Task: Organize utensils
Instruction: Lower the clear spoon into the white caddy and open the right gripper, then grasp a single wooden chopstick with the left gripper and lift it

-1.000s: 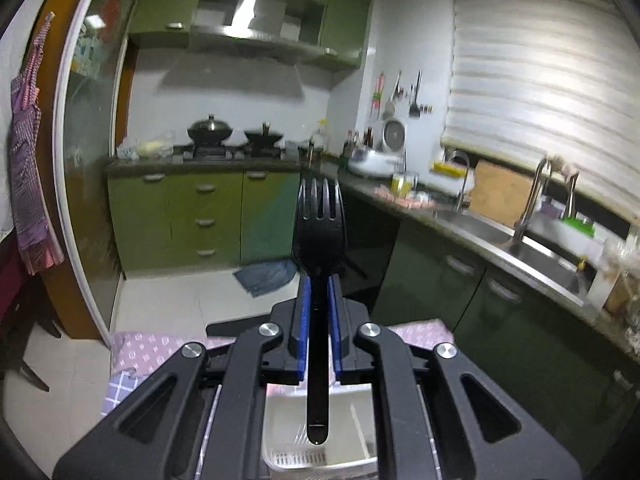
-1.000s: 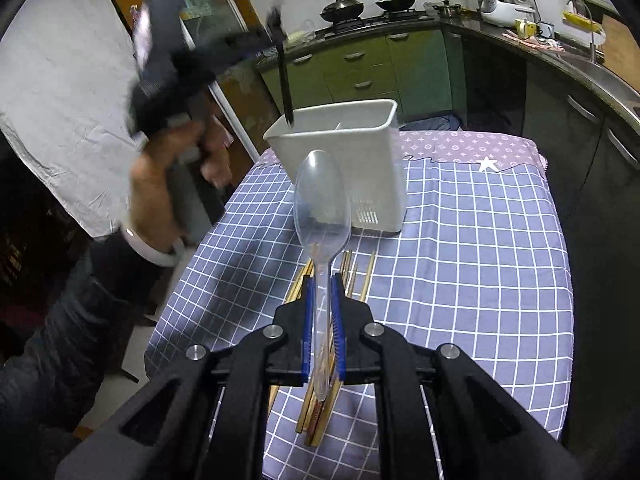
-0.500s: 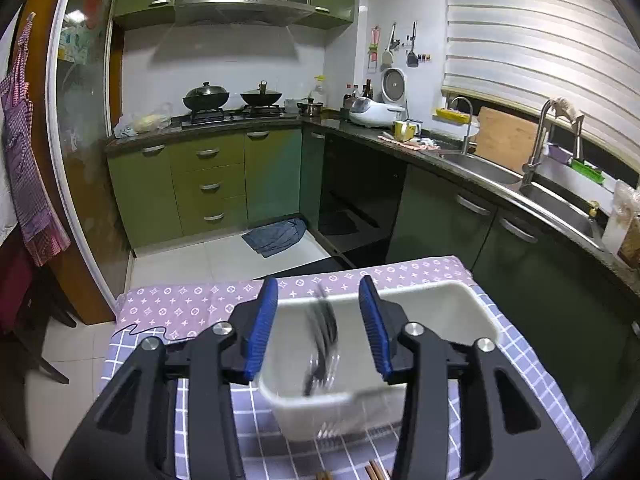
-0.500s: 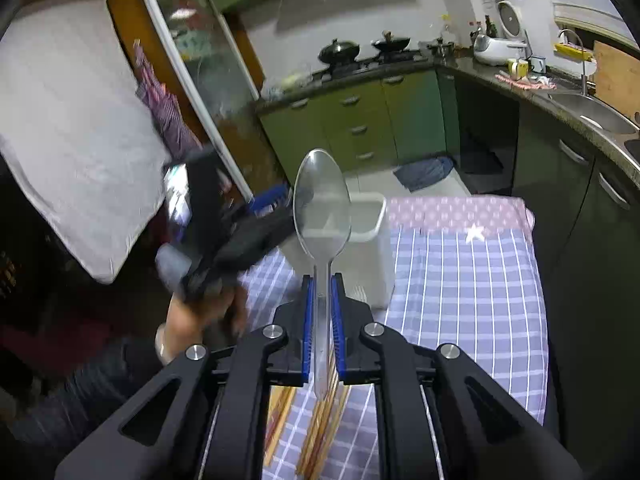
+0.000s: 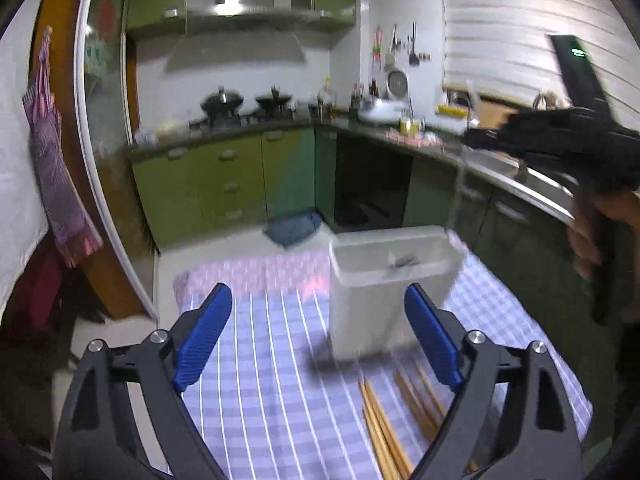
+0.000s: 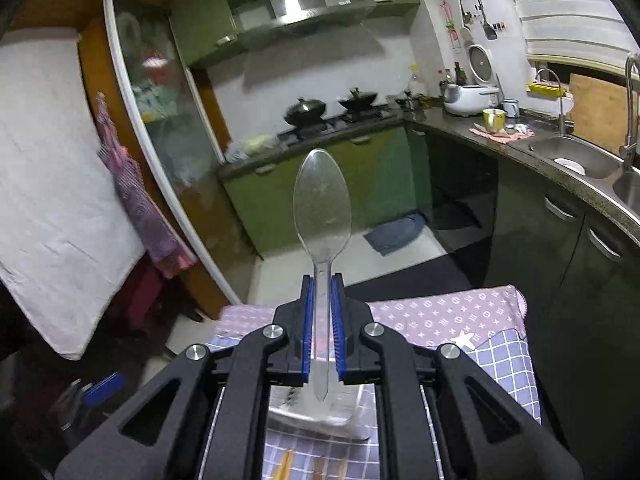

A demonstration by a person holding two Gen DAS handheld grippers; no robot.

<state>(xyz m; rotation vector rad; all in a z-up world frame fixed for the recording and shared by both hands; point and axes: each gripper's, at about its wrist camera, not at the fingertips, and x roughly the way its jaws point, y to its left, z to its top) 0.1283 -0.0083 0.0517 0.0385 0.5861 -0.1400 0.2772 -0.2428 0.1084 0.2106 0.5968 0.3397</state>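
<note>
Left wrist view first: our left gripper point(image 5: 318, 336) has its blue pads point(image 5: 204, 338) spreading apart with nothing between them. Just beyond its right pad lie the wooden chopsticks point(image 5: 384, 424) on the checked tablecloth point(image 5: 272, 380). Further ahead, slightly right, stands the white utensil holder point(image 5: 380, 300), a dark utensil point(image 5: 404, 262) showing inside, too blurred to identify. Far right, a hand point(image 5: 588, 236) carries our right gripper point(image 6: 321, 328) above the holder. Its own view shows it clamped on the handle of a clear plastic spoon point(image 6: 322, 208), bowl pointing ahead and upward. Below its fingers sits the holder's rim, then the cloth, with the green kitchen cabinets point(image 6: 320, 184) far beyond.
</note>
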